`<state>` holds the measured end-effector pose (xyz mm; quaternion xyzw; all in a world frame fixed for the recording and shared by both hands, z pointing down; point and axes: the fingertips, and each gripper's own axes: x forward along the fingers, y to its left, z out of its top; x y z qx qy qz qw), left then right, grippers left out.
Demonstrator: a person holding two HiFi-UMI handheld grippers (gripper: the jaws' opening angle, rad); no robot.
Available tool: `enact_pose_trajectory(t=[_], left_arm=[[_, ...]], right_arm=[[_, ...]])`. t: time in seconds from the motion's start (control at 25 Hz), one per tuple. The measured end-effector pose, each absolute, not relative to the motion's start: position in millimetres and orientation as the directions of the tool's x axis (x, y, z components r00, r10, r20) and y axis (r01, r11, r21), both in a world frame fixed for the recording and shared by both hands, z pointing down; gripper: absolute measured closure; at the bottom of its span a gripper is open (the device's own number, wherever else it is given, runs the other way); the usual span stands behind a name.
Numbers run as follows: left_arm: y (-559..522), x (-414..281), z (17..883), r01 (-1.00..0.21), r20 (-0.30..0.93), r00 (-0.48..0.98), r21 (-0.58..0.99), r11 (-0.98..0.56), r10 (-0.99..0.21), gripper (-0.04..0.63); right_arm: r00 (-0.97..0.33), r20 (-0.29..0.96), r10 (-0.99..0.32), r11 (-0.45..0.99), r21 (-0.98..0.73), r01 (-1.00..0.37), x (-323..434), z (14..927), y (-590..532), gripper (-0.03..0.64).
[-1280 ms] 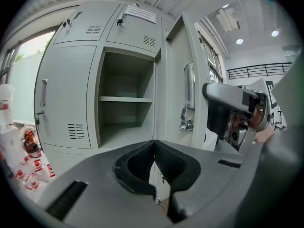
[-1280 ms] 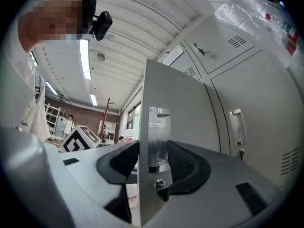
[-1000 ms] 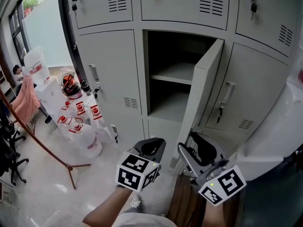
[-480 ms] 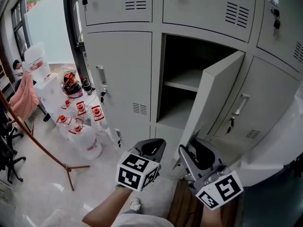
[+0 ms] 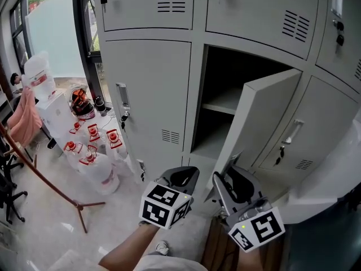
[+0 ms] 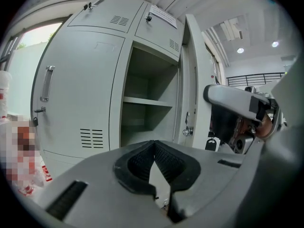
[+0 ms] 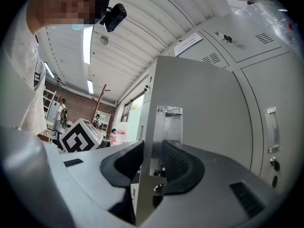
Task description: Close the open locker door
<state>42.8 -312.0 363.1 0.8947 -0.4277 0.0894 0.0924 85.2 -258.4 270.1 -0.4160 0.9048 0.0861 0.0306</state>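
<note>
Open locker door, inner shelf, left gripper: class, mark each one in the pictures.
open locker door (image 5: 265,120), head view, middle of its visible face.
inner shelf (image 5: 224,101), head view, its top surface.
left gripper (image 6: 154,145), left gripper view, where its fingertips meet.

"What is standing on the floor (image 5: 48,239)?"

"Big water jugs (image 5: 100,175) with red labels are standing clustered together. A wooden stand (image 5: 80,206) is resting its feet near them, and a dark office chair (image 5: 10,199) is sitting at the left edge."
</note>
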Motion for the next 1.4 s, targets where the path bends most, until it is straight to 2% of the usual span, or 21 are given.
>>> enact_pose_trajectory(t=[0.88, 1.4], left_arm=[[-372, 0, 357, -0.774, 0.196, 0.632, 0.096, -0.626, -0.750, 0.588], [-413, -4, 359, -0.733, 0.195, 0.677, 0.093, -0.674, -0.710, 0.588]], right_arm=[[-0.613, -0.109, -0.782, 0.590, 0.184, -0.786, 43, 270, -329, 0.506], [-0.571, -0.095, -0.815, 0.545, 0.205, -0.813, 31, 269, -374, 0.517]])
